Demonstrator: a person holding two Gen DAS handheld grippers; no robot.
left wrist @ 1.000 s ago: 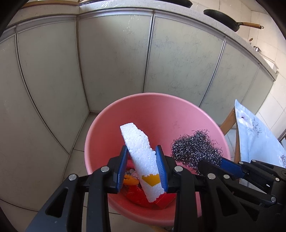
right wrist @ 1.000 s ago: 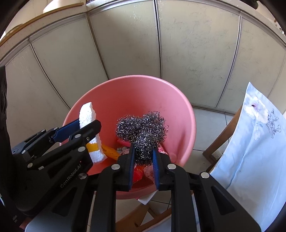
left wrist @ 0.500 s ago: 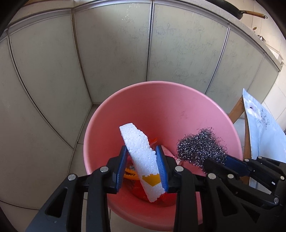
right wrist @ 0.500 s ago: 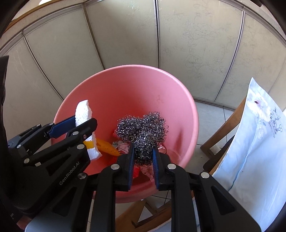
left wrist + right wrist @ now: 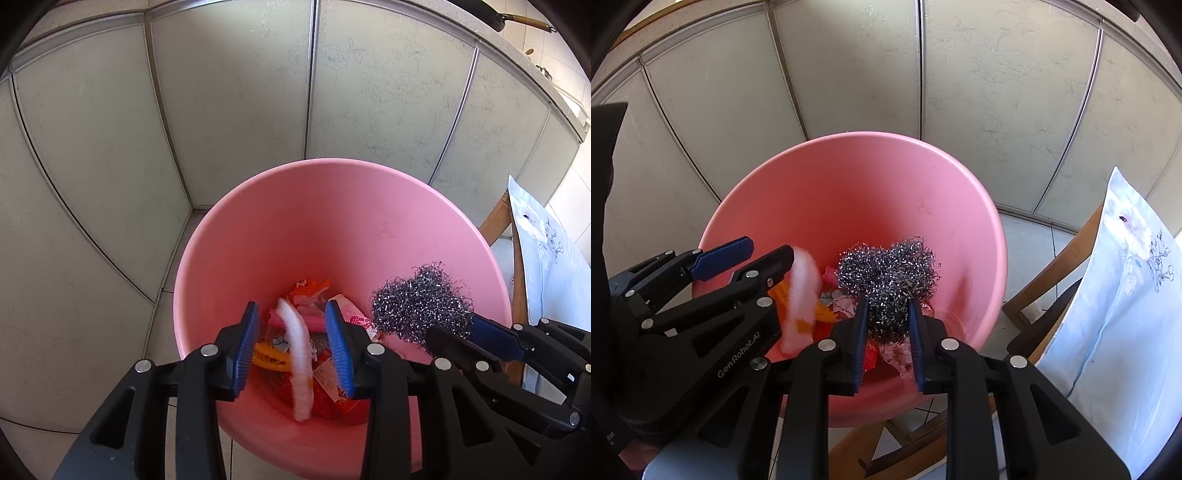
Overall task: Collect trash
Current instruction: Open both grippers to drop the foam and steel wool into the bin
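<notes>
Both grippers hang over the mouth of a pink bucket [image 5: 332, 206] that stands on a tiled floor in front of pale cabinet doors [image 5: 229, 99]. The left gripper [image 5: 293, 347] has its blue-padded jaws spread well apart, and a white foam piece [image 5: 297, 354] with an orange patch shows as a motion-blurred streak in the gap between them, touching neither pad and clear of both. In the right wrist view the same foam piece [image 5: 801, 295] appears smeared just beside the near tip of the left gripper [image 5: 746, 254], above the bucket's left inner wall. The right gripper [image 5: 886, 325] has its jaws drawn in narrowly and pinches the lower part of a steel wool scrubber [image 5: 886, 273], whose tangled bulk bulges out above the fingertips, over the right half of the bucket. From the left wrist view the scrubber [image 5: 421, 302] sits at the tip of the right gripper [image 5: 461, 328] near the bucket's right rim. At the bottom of the bucket lie orange and red wrappers [image 5: 306, 291], a pink packet and other scraps. To the right, a wooden chair [image 5: 1045, 273] carries a light blue flowered cloth [image 5: 1115, 314].
</notes>
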